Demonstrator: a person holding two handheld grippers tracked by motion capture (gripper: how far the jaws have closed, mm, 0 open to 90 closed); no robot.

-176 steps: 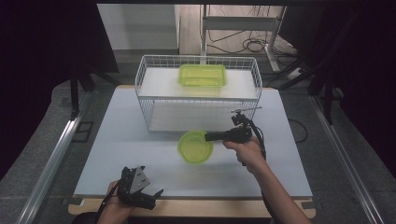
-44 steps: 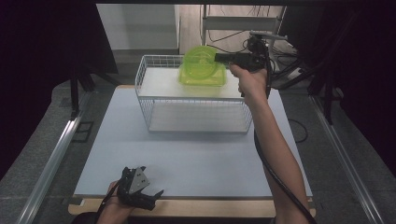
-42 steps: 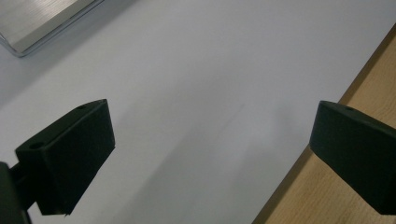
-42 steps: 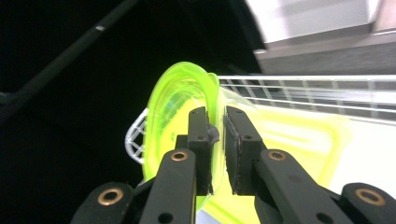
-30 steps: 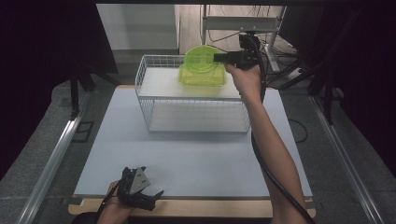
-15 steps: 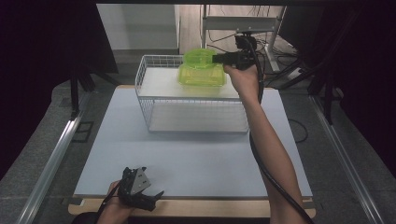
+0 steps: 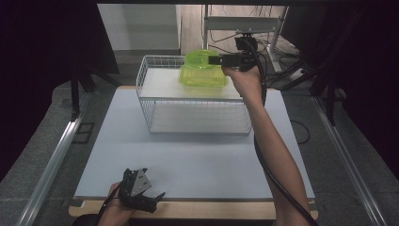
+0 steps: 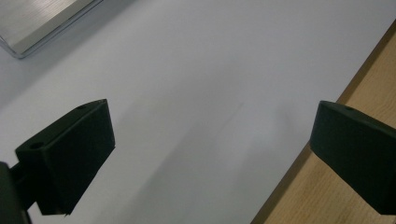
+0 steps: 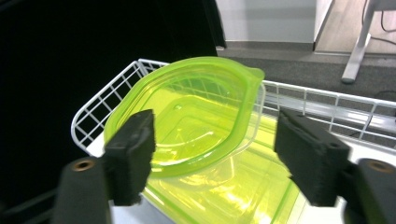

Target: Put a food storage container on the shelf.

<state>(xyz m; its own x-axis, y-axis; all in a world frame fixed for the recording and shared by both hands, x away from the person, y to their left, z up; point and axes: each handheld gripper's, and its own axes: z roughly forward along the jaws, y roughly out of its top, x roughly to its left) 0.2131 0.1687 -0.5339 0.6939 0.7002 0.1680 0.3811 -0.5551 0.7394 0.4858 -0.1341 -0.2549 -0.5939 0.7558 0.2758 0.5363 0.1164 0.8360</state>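
High view: a white wire basket (image 7: 155, 101) stands at the far middle of the bench (image 7: 197, 155), which carries a pale sheet over a wooden near edge. On the basket's upper shelf, toward its right end, sits a yellow-green rectangular tub (image 7: 203, 79). A yellow-green round bowl (image 7: 200, 58) rests tilted inside the tub. The right claw (image 7: 212, 60), held at arm's length over the basket's far right corner, points left at the bowl. The left claw (image 7: 153, 200) lies low at the bench's near left edge, gripped by a hand (image 7: 115, 212).

Right gripper view: the right claw (image 9: 212, 154) has its jaws spread wide, one on each side of the bowl (image 9: 187, 112), touching nothing; the tub (image 9: 233, 191) lies beneath.

Left gripper view: the left claw (image 8: 210, 154) is spread wide over bare bench (image 8: 196, 60), pinching nothing.
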